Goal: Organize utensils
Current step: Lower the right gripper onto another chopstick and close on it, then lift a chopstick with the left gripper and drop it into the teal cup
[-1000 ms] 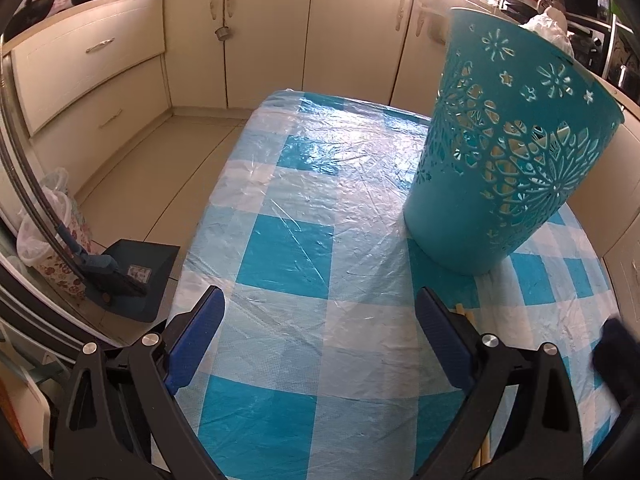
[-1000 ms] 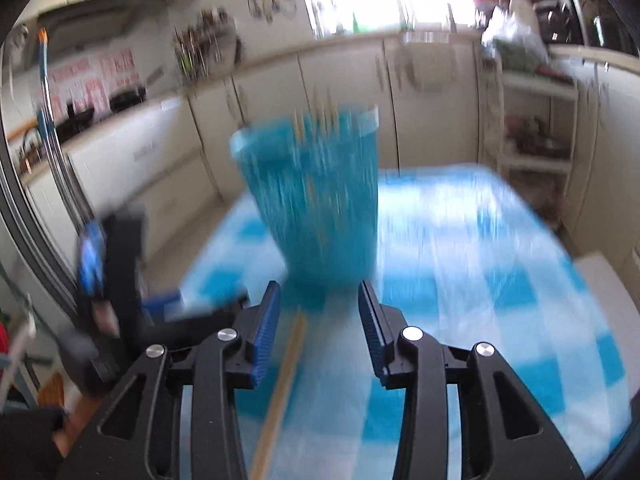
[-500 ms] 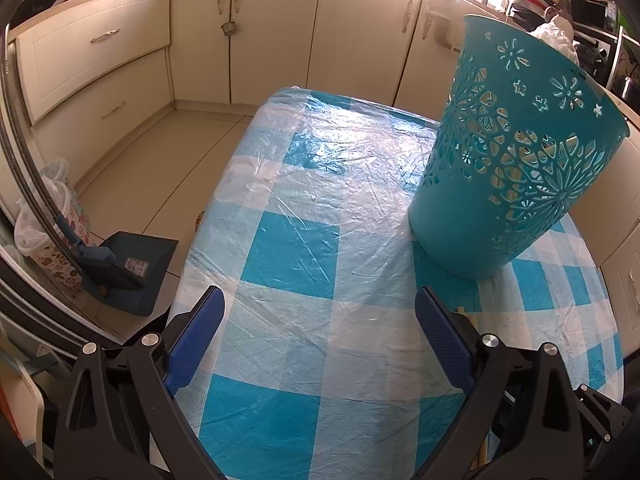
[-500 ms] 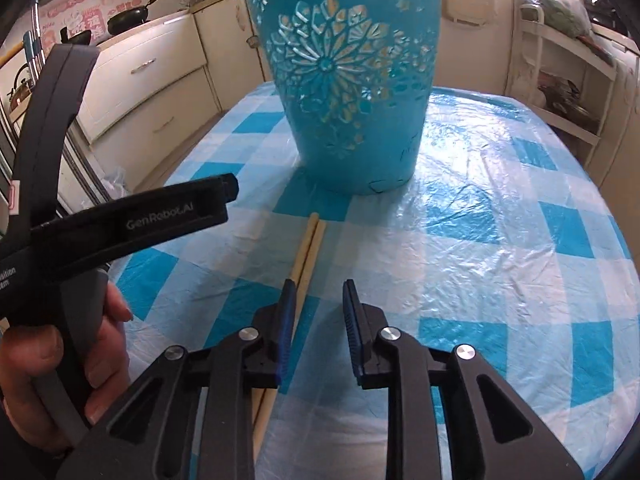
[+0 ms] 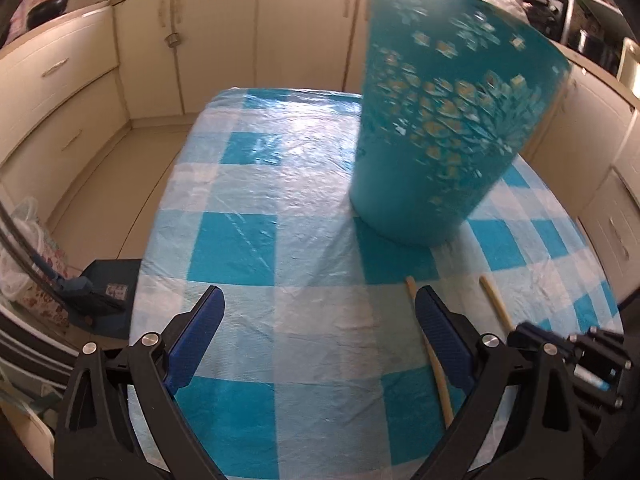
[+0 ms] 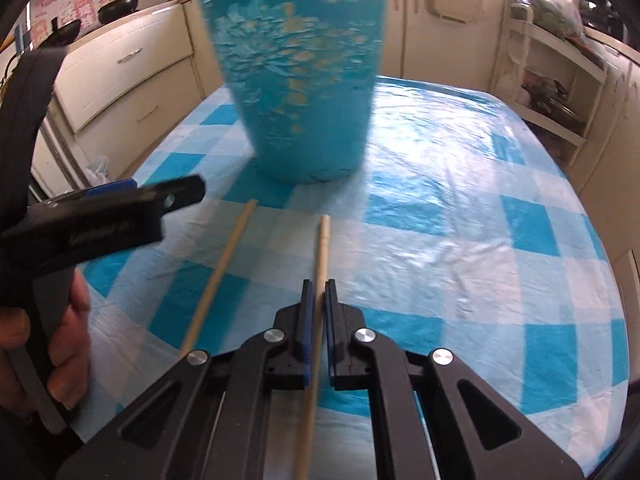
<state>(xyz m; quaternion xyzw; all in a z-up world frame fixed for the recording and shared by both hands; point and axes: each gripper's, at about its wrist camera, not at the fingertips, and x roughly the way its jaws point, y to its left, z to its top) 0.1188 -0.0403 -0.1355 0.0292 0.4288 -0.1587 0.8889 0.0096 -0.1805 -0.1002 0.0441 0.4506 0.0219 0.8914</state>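
Note:
Two wooden chopsticks lie on the blue-and-white checked tablecloth (image 6: 460, 208) in front of an upright teal cut-out basket (image 6: 300, 80). My right gripper (image 6: 319, 286) has its jaws closing; the pads press on the right chopstick (image 6: 323, 248), which points at the basket. The other chopstick (image 6: 224, 268) lies free to its left. In the left wrist view my left gripper (image 5: 319, 296) stands open over bare cloth. The free chopstick (image 5: 411, 286) lies beside its right finger, the held chopstick (image 5: 496, 300) runs into the right gripper (image 5: 520, 330), and the basket (image 5: 440, 140) stands beyond.
A hand (image 6: 60, 344) holds the left gripper at the table's left edge. Cream cabinets (image 5: 300, 28) ring the room. A dark blue dustpan (image 5: 108, 296) and a plastic bag (image 5: 24, 248) sit on the floor to the left. An open shelf (image 6: 552, 92) stands at the far right.
My right gripper sank to the cloth and its jaws closed on one chopstick. The two chopsticks, side by side before, now lie apart. The left gripper shifted a little and stays open.

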